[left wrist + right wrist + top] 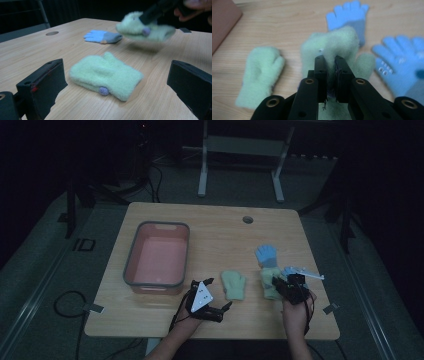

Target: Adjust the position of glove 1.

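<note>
Held mitten (337, 42), pale green and fuzzy, pinched at its cuff by right gripper (331, 62), jaws clenched on fabric, lifted off table (220, 227) near right edge. Second green mitten (106, 75) flat on wood just left of it, between spread jaws of left gripper (115, 82), released and holding nothing. Blue gloves (350, 15) beyond and beside held mitten. Pink bin (157, 255) farther left

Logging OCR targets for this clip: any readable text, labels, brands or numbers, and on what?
"ID": pale marking on the dark floor left of the wooden table.
Small white marks on the blue knitted glove: too blurred to read.
No text on the fuzzy green mittens or the grey-rimmed pink plastic bin.
</note>
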Available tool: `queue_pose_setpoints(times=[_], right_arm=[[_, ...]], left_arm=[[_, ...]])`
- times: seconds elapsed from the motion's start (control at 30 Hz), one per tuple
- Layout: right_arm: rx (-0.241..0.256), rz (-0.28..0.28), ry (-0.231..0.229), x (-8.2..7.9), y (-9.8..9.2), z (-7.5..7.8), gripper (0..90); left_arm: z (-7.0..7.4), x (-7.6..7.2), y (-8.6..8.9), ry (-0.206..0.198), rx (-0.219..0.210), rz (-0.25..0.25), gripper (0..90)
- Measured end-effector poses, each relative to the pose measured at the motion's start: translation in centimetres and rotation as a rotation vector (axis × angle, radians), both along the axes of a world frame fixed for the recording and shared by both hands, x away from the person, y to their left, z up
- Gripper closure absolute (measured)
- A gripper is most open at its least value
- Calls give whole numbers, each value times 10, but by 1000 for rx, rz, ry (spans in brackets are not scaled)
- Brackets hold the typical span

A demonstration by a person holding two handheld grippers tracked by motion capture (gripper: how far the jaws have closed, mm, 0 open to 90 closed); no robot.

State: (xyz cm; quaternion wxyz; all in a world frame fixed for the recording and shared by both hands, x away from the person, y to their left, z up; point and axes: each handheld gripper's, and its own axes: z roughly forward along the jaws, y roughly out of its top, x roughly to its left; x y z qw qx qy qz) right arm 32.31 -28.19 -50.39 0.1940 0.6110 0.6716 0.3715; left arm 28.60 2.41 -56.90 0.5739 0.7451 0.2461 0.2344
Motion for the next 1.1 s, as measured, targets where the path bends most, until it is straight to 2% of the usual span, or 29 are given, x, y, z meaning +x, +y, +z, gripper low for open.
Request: queue_pose_setpoints(times=[0.17, 0.27, 0.37, 0.4, 0.47, 0.6, 0.67, 0.77, 0.9, 1.0, 1.1], right_arm=[[25, -78, -6, 0, -7, -16, 822], [18, -80, 14, 4, -6, -25, 811], [-15, -75, 50, 8, -5, -38, 784], [-8, -84, 65, 8, -6, -43, 771], [11, -83, 55, 7, -10, -46, 749], [11, -81, 46, 6, -12, -45, 702], [-17, -63, 23, 4, -13, -38, 689], [-32, -30, 9, 6, -15, -29, 669], [-56, 42, 19, 14, -14, -21, 641], [-58, 63, 24, 18, -12, -17, 635], [-85, 101, 20, 24, -7, -7, 629]], left_arm=[[0, 0, 0, -2, -1, -4, 21], [0, 0, 0, -1, -1, -8, 21], [0, 0, 0, 0, -2, -8, 21], [0, 0, 0, 0, -1, -8, 21], [0, 0, 0, 2, -1, -11, 21], [0, 1, 0, 3, 0, -12, 21], [0, 1, 0, 3, 2, -16, 21], [0, 1, 0, 3, 2, -16, 21], [0, 1, 0, 3, 4, -15, 21], [0, 0, 0, 1, 6, -14, 21], [0, 0, -1, 1, 5, -13, 21]])
